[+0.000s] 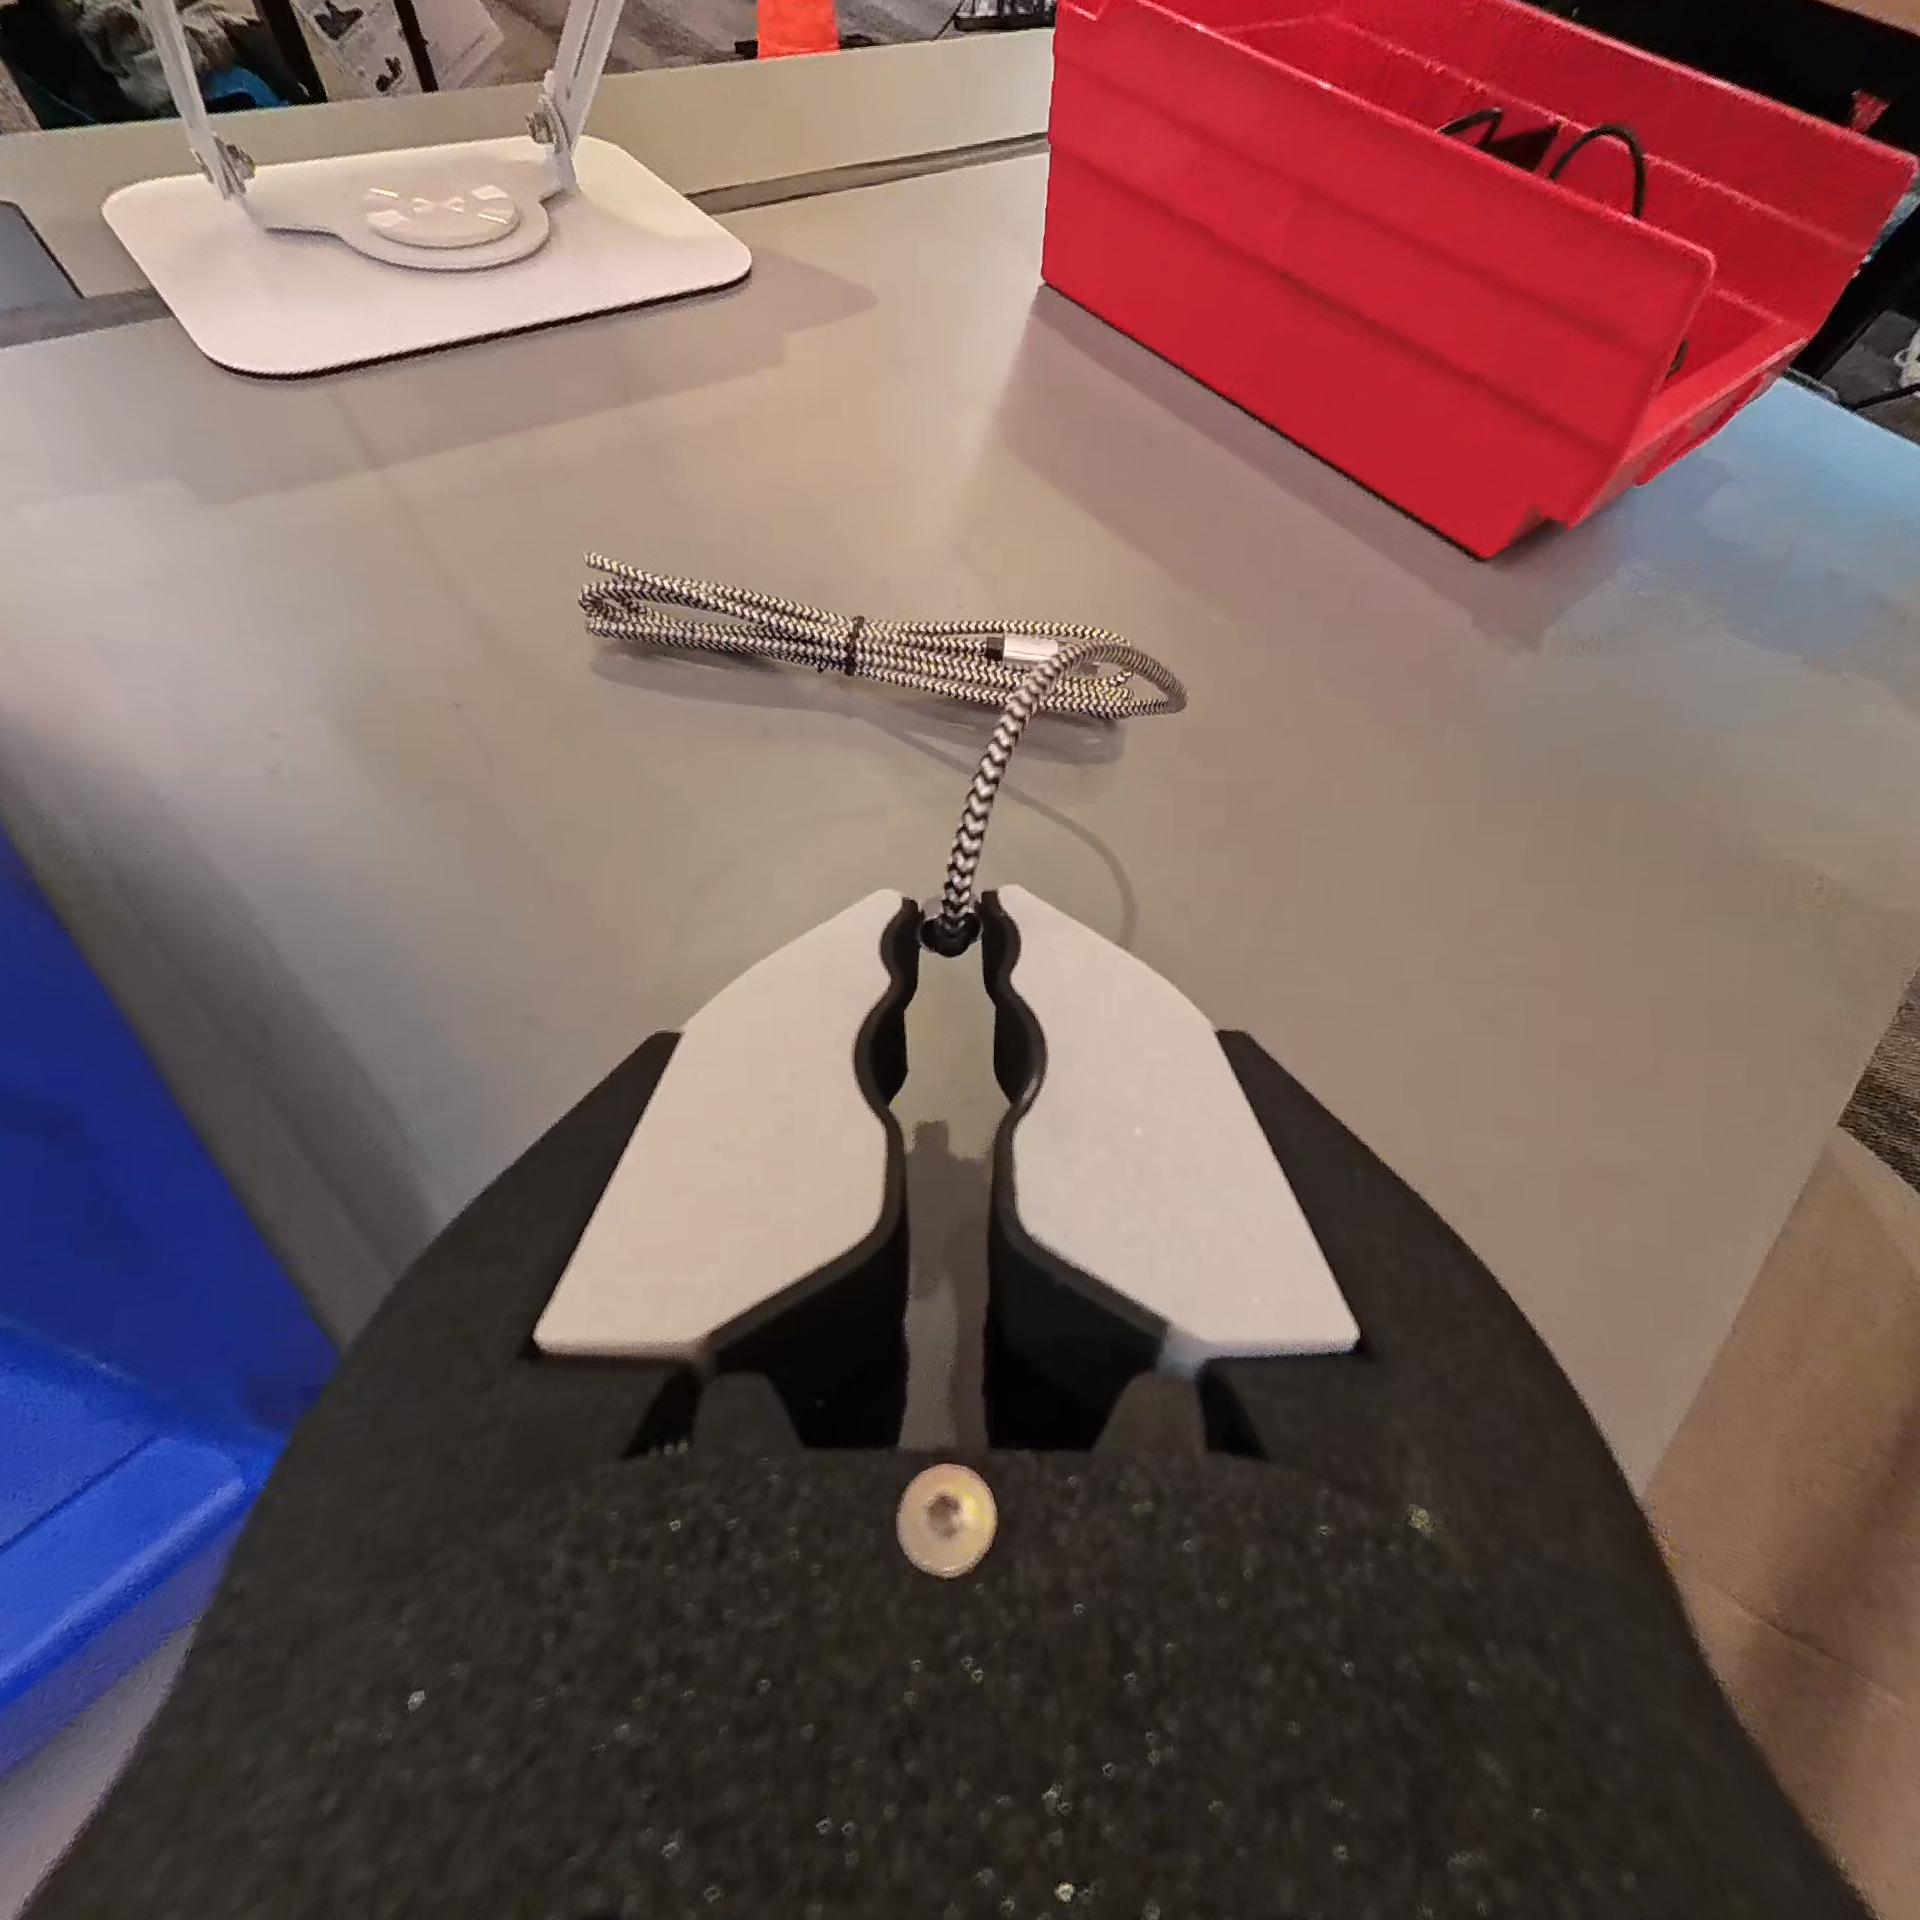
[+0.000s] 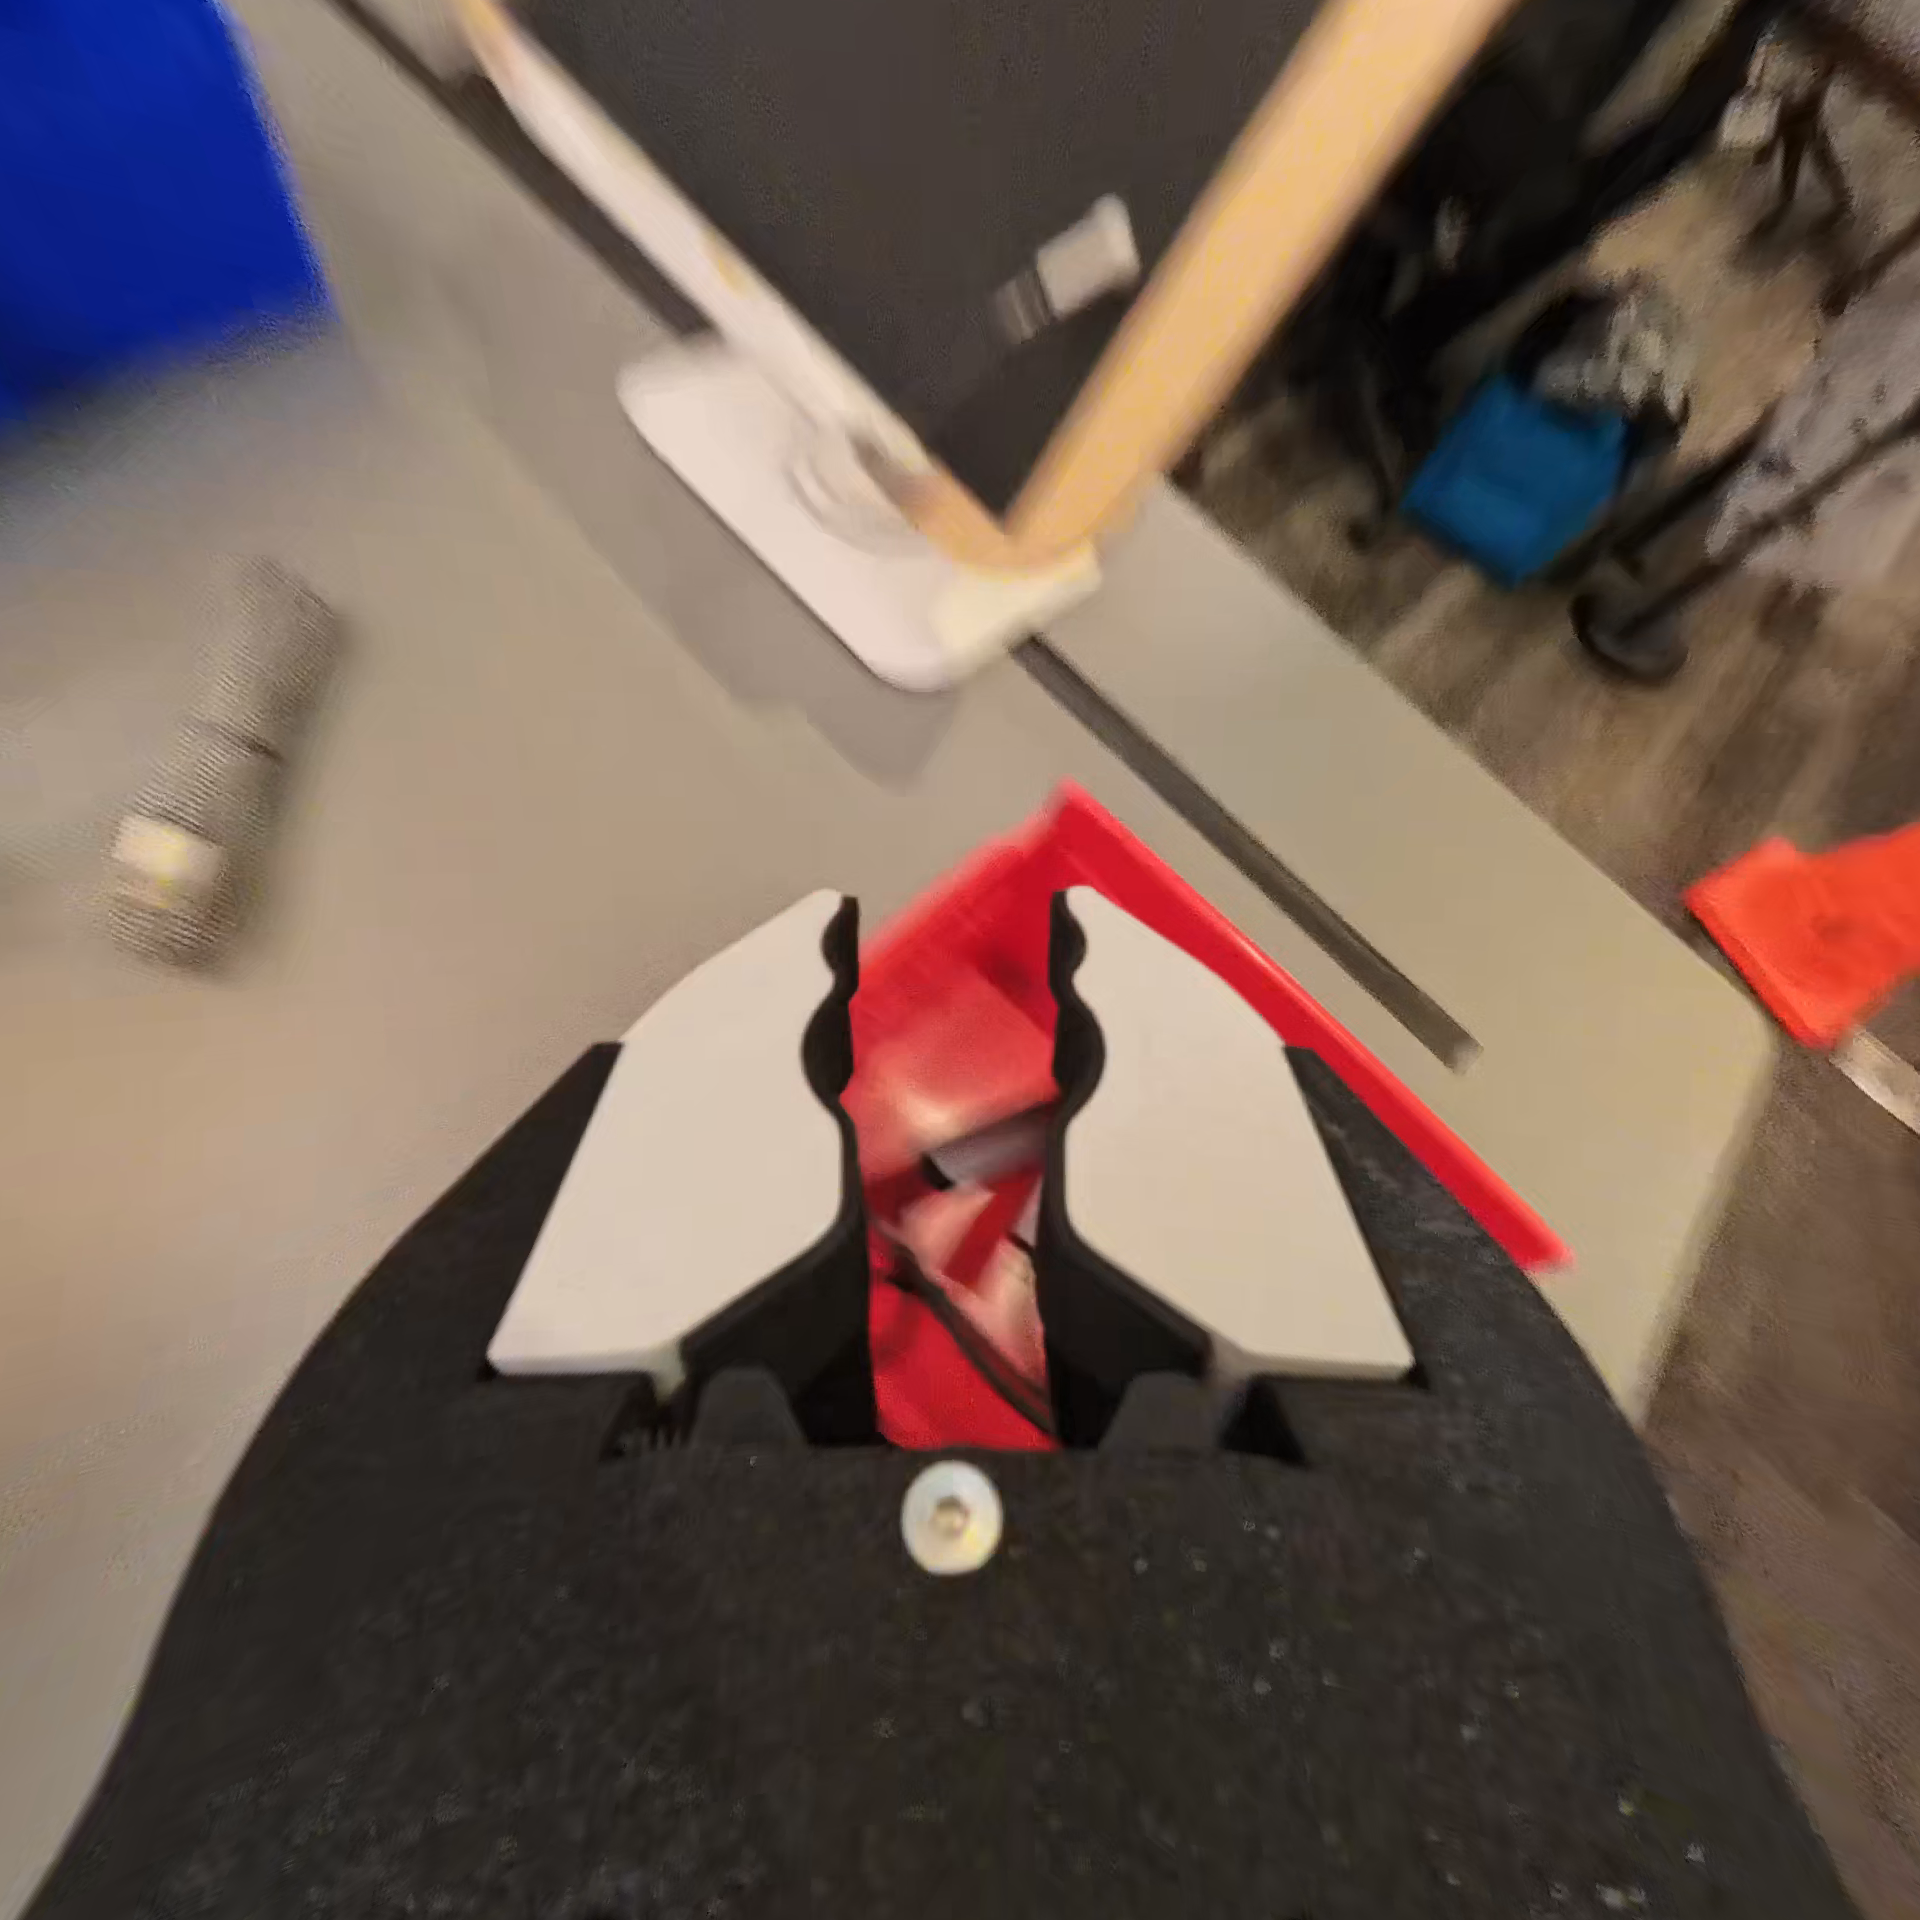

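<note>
Your left gripper (image 1: 951, 914) has its fingertips pinched together on one end of a black-and-white braided cable (image 1: 883, 644), the loose strand rising from the bundle to the tips while the rest lies coiled and banded on the grey table (image 1: 416, 727), just ahead of the gripper and roughly midway across the surface. A silver connector (image 1: 1023, 655) rests on top of the bundle. Beyond the cable, to the right, stands a red bin (image 1: 1351, 291) with a dark cord looping up inside it; to the far left sits the white base of a stand (image 1: 436, 260), and a blue bin (image 1: 114, 1351) borders the table's near left edge. Your right gripper (image 2: 956, 914) hovers with its fingers parted by a moderate gap and nothing between them, poised over the red bin (image 2: 966, 1039), whose contents are too blurred to make out beyond pale shapes and a thin dark cord. In that motion-blurred right wrist view, the cable bundle (image 2: 208, 769) lies well off to the left on the table (image 2: 468, 935), with the white stand base (image 2: 790, 520) farther back and an orange object (image 2: 1818, 935) on the floor beyond the table's edge.
</note>
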The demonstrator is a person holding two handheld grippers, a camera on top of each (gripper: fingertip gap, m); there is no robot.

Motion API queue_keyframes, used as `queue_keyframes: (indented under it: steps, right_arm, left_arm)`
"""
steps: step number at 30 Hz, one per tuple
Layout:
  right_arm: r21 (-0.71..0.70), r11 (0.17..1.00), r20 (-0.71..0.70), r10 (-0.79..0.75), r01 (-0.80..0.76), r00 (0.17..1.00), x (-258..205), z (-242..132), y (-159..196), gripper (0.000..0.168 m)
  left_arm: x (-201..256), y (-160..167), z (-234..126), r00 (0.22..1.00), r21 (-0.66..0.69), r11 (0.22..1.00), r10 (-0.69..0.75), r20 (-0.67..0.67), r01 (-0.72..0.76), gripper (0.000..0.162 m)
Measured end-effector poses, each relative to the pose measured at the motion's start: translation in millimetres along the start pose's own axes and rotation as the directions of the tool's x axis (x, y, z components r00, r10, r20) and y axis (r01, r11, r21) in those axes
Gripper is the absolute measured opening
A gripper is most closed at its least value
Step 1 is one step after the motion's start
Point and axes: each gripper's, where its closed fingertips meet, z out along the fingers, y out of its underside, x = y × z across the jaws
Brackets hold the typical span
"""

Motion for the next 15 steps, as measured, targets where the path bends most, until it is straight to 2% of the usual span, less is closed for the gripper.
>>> queue_keyframes:
  steps: [2,3,5,7,12,15]
  right_arm:
    - [0.161,0.983,0.107,0.07,-0.087,0.992,-51.3,-14.6,-32.5,0.034]
    - [0.168,0.975,0.158,0.118,-0.145,0.98,-76.3,-12.9,-37.7,0.033]
    - [0.079,0.975,0.296,0.176,-0.207,0.939,-132.8,4.5,-34.5,0.044]
    - [-0.012,0.98,0.381,0.188,-0.198,0.905,-180.7,31.4,-25.2,0.051]
    - [-0.183,0.979,0.426,0.162,-0.091,0.89,-247.3,111.7,-2.7,0.051]
    - [-0.324,0.946,0.41,0.12,0.021,0.904,-263.0,147.9,19.6,0.049]
  left_arm:
    - [3.6,0.4,1.1,1.0,-0.003,1.0,0.003,-0.014,-0.003,0.011]
    - [6.2,0.7,1.9,1.0,-0.005,1.0,0.005,-0.022,-0.005,0.011]
    - [12.3,1.6,4.0,0.999,-0.01,1.0,0.016,-0.034,-0.017,0.011]
    - [18.6,2.7,6.6,0.999,-0.017,0.999,0.034,-0.042,-0.035,0.011]
    - [30.3,5.4,10.3,0.997,-0.03,0.998,0.055,-0.059,-0.056,0.011]
    - [35.5,5.8,10.9,0.996,-0.03,0.998,0.053,-0.067,-0.055,0.011]
